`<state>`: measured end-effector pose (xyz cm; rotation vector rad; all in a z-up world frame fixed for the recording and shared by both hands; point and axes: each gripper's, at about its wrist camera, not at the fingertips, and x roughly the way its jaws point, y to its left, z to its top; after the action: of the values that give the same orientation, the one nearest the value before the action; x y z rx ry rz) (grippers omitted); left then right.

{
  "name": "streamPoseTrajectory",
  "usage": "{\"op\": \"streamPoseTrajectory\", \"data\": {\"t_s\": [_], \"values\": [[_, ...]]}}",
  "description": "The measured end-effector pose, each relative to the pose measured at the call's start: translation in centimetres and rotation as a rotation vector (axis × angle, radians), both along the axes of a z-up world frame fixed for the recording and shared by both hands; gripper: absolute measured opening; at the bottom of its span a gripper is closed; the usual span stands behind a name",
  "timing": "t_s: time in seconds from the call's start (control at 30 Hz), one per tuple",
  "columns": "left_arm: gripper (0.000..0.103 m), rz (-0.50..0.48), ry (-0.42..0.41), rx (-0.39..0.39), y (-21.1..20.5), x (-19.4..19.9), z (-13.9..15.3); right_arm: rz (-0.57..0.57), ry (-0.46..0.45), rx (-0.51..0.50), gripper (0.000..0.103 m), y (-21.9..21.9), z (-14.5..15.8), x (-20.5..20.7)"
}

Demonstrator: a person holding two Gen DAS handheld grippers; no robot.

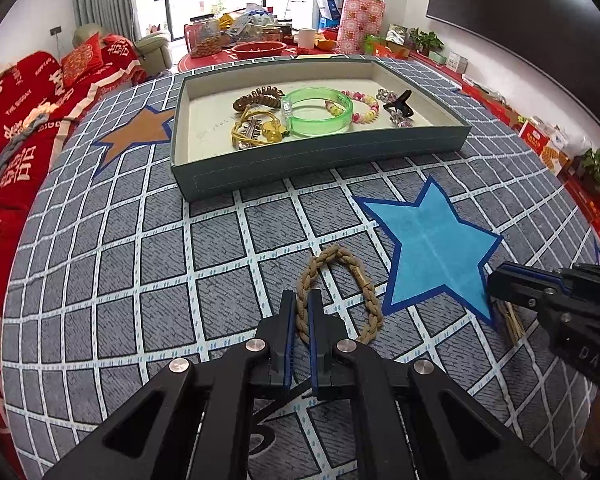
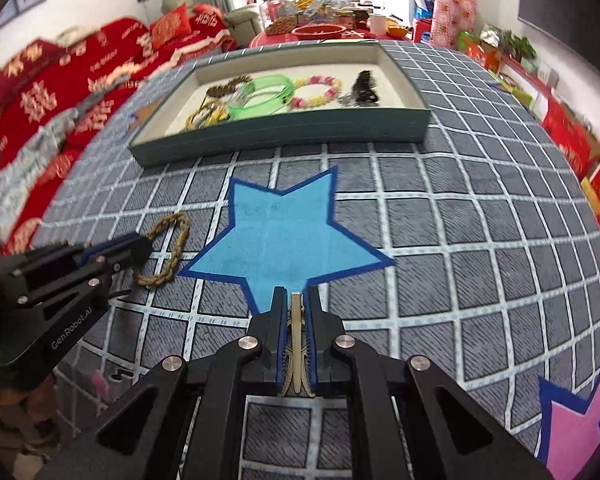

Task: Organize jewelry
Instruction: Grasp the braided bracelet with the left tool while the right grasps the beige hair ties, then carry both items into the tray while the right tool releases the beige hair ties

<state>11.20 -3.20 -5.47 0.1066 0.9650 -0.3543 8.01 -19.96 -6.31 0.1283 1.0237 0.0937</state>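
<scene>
A tan braided bracelet (image 1: 352, 276) lies on the grid-patterned tablecloth. My left gripper (image 1: 300, 300) is shut on its near left strand. The bracelet also shows in the right wrist view (image 2: 172, 240), with the left gripper (image 2: 140, 250) on it. My right gripper (image 2: 297, 296) is shut on a thin beige comb-like hair clip (image 2: 297, 344) over the tip of the blue star. It appears at the right in the left wrist view (image 1: 496, 288). The grey-green tray (image 1: 320, 156) holds a green bangle (image 1: 320, 114), a pink bead bracelet (image 1: 364, 106), a brown coil tie, gold pieces and a black clip.
A blue star patch (image 1: 432, 248) and a brown star patch (image 1: 140, 130) are on the cloth. A pink star patch (image 2: 576, 428) lies at the right. A red sofa (image 1: 20, 120) stands at the left. A cluttered red table (image 1: 260, 40) stands beyond the tray.
</scene>
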Motion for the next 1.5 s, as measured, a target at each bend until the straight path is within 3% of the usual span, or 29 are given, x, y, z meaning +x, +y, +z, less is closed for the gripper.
{"op": "streamPoseTrajectory", "data": {"t_s": [0.37, 0.77, 1.5], "values": [[0.019, 0.008, -0.036, -0.06, 0.9, -0.9, 2.4, -0.06, -0.033, 0.127, 0.009, -3.5, 2.0, -1.0], [0.019, 0.004, -0.077, -0.095, 0.9, -0.8, 5.0, -0.066, -0.077, 0.169, 0.009, -4.4, 4.1, -0.9], [0.019, 0.026, -0.143, -0.132, 0.9, 2.7, 8.1, -0.053, -0.123, 0.252, 0.009, -6.2, 7.2, 4.1]]}}
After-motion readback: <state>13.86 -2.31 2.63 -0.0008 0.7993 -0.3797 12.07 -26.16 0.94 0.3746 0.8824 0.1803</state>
